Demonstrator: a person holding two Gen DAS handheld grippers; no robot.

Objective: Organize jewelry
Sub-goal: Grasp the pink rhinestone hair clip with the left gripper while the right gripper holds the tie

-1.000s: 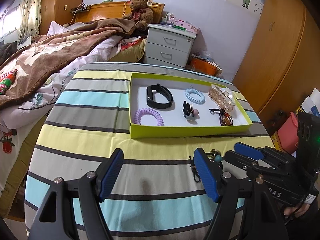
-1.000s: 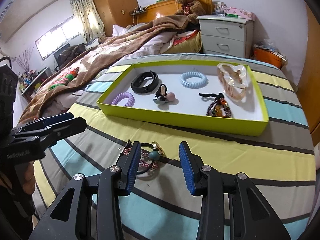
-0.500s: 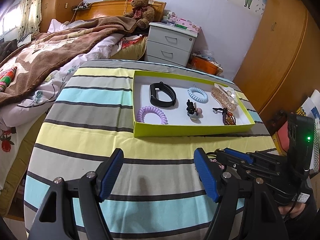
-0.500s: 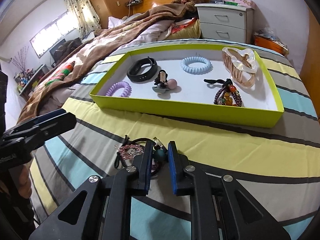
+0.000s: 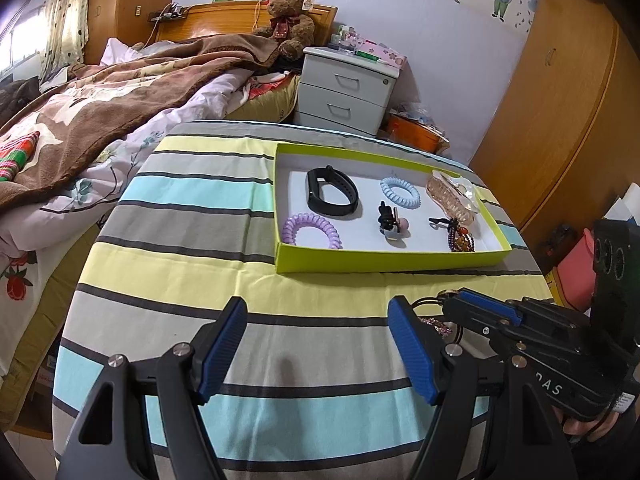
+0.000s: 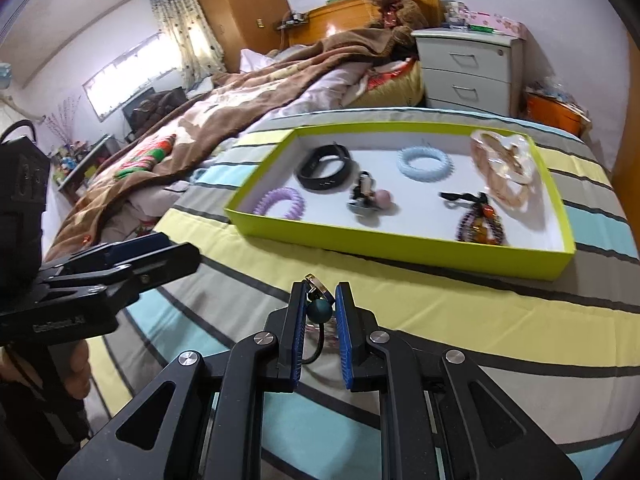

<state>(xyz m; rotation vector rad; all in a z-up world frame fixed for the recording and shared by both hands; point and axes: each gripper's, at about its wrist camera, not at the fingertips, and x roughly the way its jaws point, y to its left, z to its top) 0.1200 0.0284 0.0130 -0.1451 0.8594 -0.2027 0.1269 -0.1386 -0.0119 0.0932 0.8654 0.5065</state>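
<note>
The right tongs (image 6: 320,308) are pinched nearly closed on a hair tie with a teal bead (image 6: 319,310), the bead caught between the blue pads and a black elastic loop trailing below; a gold-rimmed charm pokes up at the fingertips. The piece looks lifted just off the striped bench (image 6: 460,292), though the sparkly pink part beneath is too blurred to judge. The left tongs (image 5: 316,344) stand wide apart with nothing between them, hovering over the bench at 6 o'clock from the lime-green tray (image 5: 384,262). In the tray lie a black wristband (image 5: 332,192) at 11 o'clock, a purple coil hair tie (image 5: 312,231) at 8 o'clock, a blue coil hair tie (image 5: 400,192) near the middle, a small black-and-pink clip (image 5: 392,222), a beaded bracelet (image 5: 460,236) at 4 o'clock and a clear pink hair claw (image 5: 452,196) at 2 o'clock.
</note>
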